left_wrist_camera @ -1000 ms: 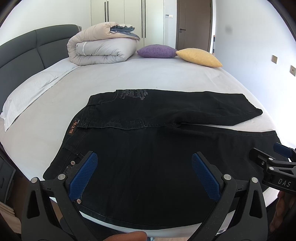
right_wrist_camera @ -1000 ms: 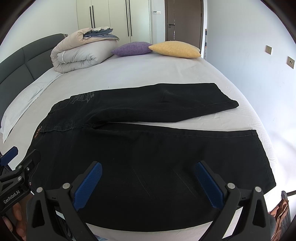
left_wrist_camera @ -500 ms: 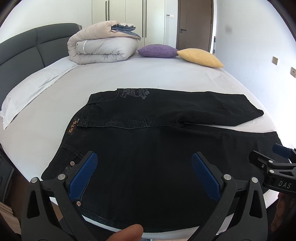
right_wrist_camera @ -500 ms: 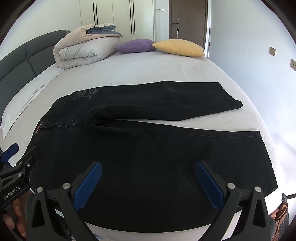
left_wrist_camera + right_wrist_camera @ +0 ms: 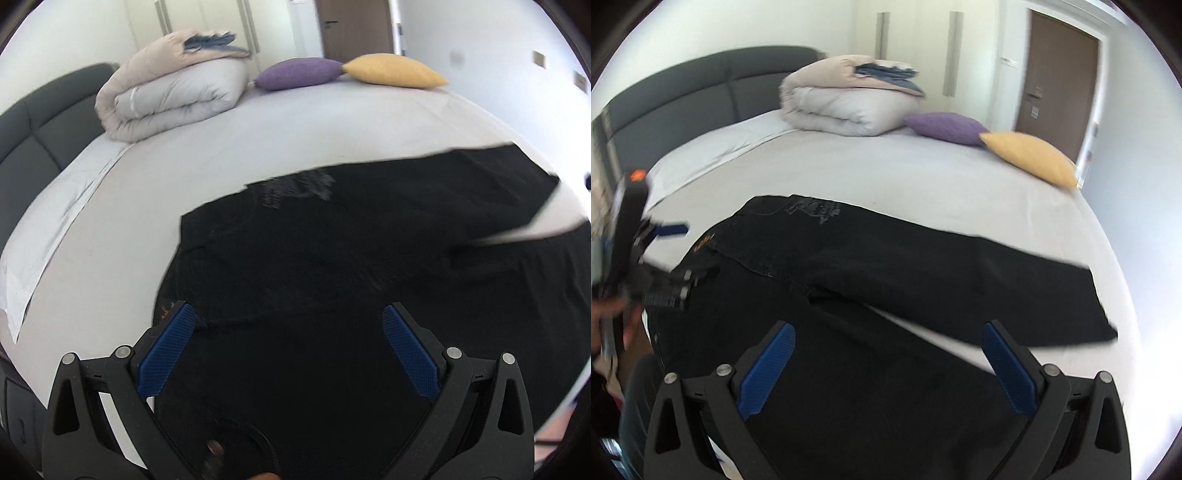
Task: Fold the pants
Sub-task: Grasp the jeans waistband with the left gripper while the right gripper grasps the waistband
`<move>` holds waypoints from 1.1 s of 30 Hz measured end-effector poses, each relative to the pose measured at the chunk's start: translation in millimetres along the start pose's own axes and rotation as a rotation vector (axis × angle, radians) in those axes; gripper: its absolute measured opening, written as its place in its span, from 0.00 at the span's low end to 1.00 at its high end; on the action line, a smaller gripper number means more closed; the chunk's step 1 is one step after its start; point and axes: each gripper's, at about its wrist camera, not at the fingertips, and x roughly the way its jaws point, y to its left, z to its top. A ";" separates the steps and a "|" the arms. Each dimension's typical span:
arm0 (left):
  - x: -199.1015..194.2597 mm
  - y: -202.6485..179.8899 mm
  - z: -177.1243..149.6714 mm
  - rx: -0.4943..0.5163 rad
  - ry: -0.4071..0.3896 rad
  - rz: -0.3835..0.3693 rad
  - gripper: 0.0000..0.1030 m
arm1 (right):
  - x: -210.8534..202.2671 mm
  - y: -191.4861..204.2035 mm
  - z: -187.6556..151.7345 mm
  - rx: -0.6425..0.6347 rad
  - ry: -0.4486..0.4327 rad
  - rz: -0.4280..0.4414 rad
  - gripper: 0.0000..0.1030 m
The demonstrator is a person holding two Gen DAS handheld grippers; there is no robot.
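White bed (image 5: 923, 177) fills the room; black pants (image 5: 886, 280) lie flat across it, legs splayed apart. Both the left hand-held gripper (image 5: 291, 350) and the right hand-held gripper (image 5: 886, 365) hover wide, empty. Best pinch the near leg's edge at waistband and hem together.

L wrist cam: I look low, close over pants (image 5: 332, 295) | R wrist cam: same, angled left | shared: bed (image 5: 923, 184), duvet (image 5: 173, 96) (both blurred)
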 end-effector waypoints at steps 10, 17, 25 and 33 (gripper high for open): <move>157.4 79.8 128.8 0.230 0.151 -0.151 1.00 | 58.3 -40.9 28.7 -0.205 0.100 0.187 0.66; 242.6 96.2 163.6 0.328 0.300 -0.341 0.63 | 96.2 -53.7 35.0 -0.253 0.137 0.283 0.53; 289.1 100.6 172.4 0.367 0.395 -0.485 0.44 | 125.8 -45.1 47.7 -0.306 0.149 0.336 0.47; 268.8 85.5 168.7 0.472 0.313 -0.391 0.07 | 151.4 -32.0 82.0 -0.350 0.130 0.342 0.40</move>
